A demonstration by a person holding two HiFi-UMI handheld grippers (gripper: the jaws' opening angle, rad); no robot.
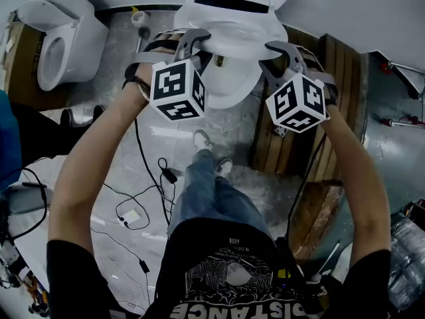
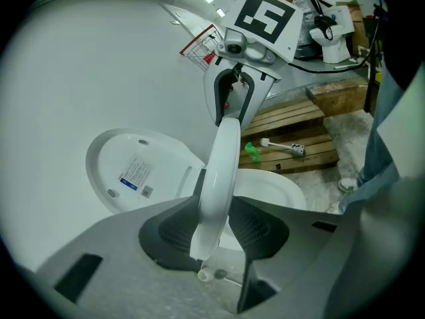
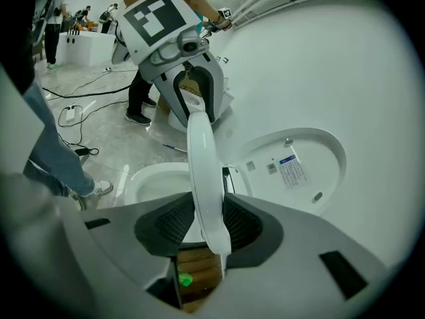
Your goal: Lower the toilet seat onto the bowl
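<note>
The white toilet seat (image 1: 234, 33) hangs partway down over the bowl (image 1: 229, 78), held at both sides. My left gripper (image 1: 199, 42) is shut on its left side, and the seat (image 2: 222, 158) runs edge-on between the pads. My right gripper (image 1: 275, 48) is shut on the right side, where the seat (image 3: 201, 158) also stands edge-on between the pads. The lid (image 2: 133, 171) stays raised against the wall, its label showing (image 3: 292, 165). Below the seat lies the open bowl (image 3: 156, 178). Each gripper shows in the other's view, clamped on the far side of the seat.
A second toilet (image 1: 60, 42) stands at the left. A wooden pallet (image 1: 332, 98) lies right of the bowl, with a green-headed brush (image 2: 275, 148) on it. Cables (image 1: 143, 198) trail over the floor by the person's feet (image 1: 212, 155). People stand far off in the right gripper view.
</note>
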